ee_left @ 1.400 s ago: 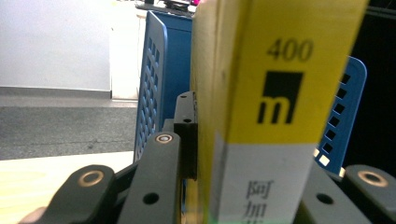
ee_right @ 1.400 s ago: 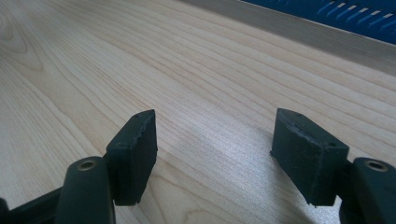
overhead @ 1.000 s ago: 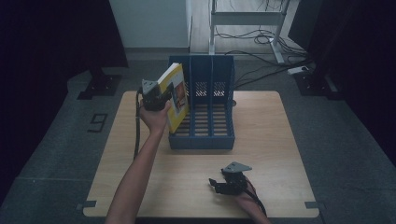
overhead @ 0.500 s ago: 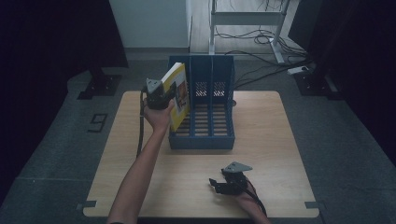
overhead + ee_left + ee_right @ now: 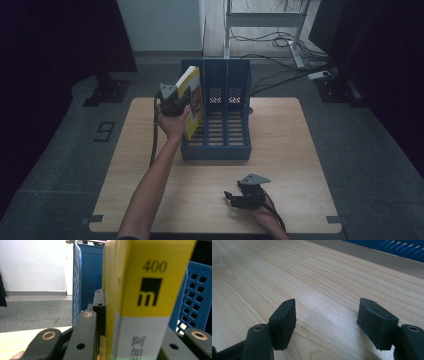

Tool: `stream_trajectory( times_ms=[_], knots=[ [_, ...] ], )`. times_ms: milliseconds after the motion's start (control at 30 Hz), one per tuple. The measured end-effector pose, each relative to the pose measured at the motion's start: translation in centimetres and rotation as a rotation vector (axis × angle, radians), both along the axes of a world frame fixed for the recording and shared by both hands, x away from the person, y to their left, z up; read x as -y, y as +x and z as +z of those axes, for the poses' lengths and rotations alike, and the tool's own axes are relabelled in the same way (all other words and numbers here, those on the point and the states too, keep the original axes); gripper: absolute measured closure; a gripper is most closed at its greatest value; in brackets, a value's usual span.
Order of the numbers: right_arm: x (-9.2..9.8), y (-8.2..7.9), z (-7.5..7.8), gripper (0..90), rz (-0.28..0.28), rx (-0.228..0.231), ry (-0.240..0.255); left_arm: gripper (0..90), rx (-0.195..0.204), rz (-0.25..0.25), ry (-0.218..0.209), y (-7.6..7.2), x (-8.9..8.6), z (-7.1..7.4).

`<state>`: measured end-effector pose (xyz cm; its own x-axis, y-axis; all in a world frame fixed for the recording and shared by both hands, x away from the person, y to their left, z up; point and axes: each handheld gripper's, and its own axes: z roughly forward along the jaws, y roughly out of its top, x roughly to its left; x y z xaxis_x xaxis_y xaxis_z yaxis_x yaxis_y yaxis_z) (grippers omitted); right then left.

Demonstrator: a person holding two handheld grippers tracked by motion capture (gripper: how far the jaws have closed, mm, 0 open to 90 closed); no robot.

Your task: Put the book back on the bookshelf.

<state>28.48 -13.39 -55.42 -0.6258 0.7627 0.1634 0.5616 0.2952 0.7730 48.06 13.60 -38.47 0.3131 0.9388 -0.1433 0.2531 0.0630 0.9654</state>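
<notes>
While the left claw clamps the stiff yellow book by its spine, we judge it heavy; right claw wide, empty.

The blue plastic three-slot file rack is standing on the light wooden bench, at the middle of its far edge. The thick yellow paperback book is leaning at the rack's left-hand slot, clamped between the jaws of the left gripper, which is sitting just left of the rack. The right gripper is resting on the bench near its front edge, right of centre and well apart from the rack, jaws spread with nothing between them.
</notes>
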Motion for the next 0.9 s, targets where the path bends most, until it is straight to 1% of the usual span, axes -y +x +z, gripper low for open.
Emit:
stream_trajectory(
  times_ms=[100,167,300,367,433,567,700,900],
  knots=[
    [0.0,0.0,0.0,30.6,0.0,-0.001,0.002,75.4,-0.007,0.001,-0.001,0.2,0.0,-0.3],
    [0.0,0.0,0.0,30.6,0.0,-0.002,0.003,75.4,-0.023,0.0,0.008,0.5,0.1,-0.7],
    [0.1,0.0,0.0,30.6,-0.003,-0.003,0.002,75.4,-0.026,0.002,0.013,0.7,0.2,-1.0],
    [0.1,0.0,0.0,30.6,-0.004,-0.003,0.004,75.4,-0.029,0.003,0.006,0.9,0.2,-1.2],
    [0.1,0.0,0.0,30.6,-0.004,-0.003,0.004,75.4,-0.03,0.005,0.003,1.0,0.2,-1.2],
    [0.2,0.0,0.0,30.6,-0.005,-0.004,0.009,75.4,-0.027,0.024,0.001,1.3,0.2,-1.4],
    [0.2,0.0,0.0,30.6,-0.006,-0.004,0.01,75.4,-0.029,0.026,-0.004,1.5,0.2,-1.6],
    [0.2,-0.1,0.0,30.6,-0.007,0.0,0.0,75.4,-0.023,0.032,0.003,1.8,0.5,-1.9]
  ],
)
